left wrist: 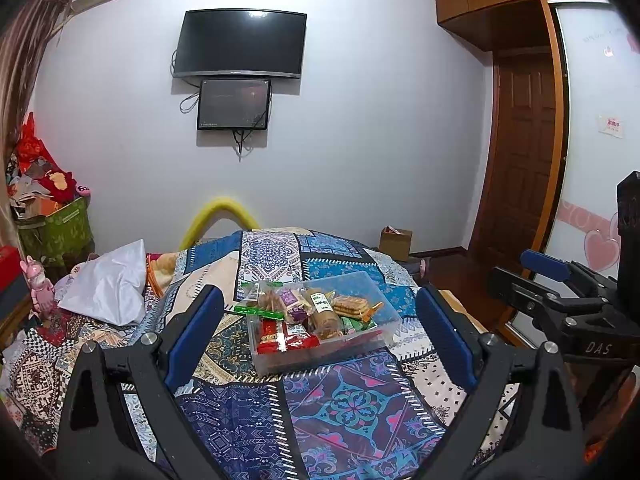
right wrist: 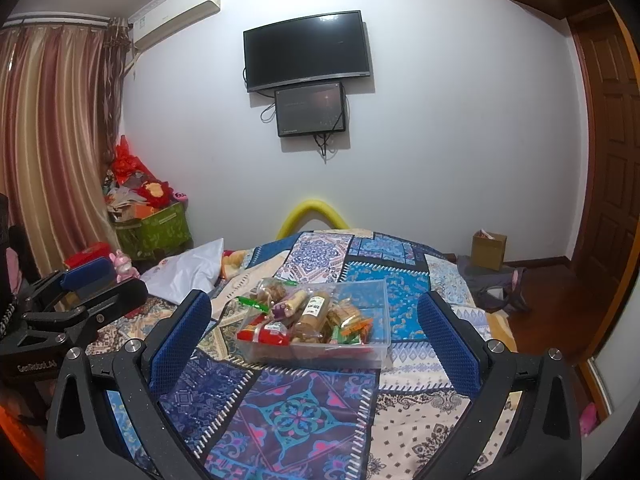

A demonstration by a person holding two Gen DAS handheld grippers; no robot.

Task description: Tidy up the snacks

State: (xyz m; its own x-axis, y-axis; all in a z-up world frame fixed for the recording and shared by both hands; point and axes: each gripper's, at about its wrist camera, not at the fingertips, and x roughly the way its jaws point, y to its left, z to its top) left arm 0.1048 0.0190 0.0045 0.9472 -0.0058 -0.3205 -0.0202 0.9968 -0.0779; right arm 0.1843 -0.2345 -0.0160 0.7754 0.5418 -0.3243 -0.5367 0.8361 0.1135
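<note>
A clear plastic box [left wrist: 385,305] [right wrist: 380,312] sits on a patchwork tablecloth [left wrist: 344,408] [right wrist: 304,412]. It holds several wrapped snacks: red packets [left wrist: 280,334] [right wrist: 262,334], a brown biscuit roll [left wrist: 325,314] [right wrist: 310,314], a purple packet [left wrist: 294,304] and wafers [left wrist: 352,306]. A bag of snacks [left wrist: 260,298] leans over the box's far left rim. My left gripper [left wrist: 320,328] is open and empty, near side of the box. My right gripper [right wrist: 316,336] is open and empty, also short of the box. Each gripper shows at the edge of the other's view.
A white plastic bag [left wrist: 110,284] [right wrist: 188,270] lies left of the table. A green box of clutter [left wrist: 56,224] [right wrist: 154,228] stands at the back left. A small cardboard box [left wrist: 395,242] [right wrist: 489,250] sits on the floor. A wooden door [left wrist: 520,152] is on the right.
</note>
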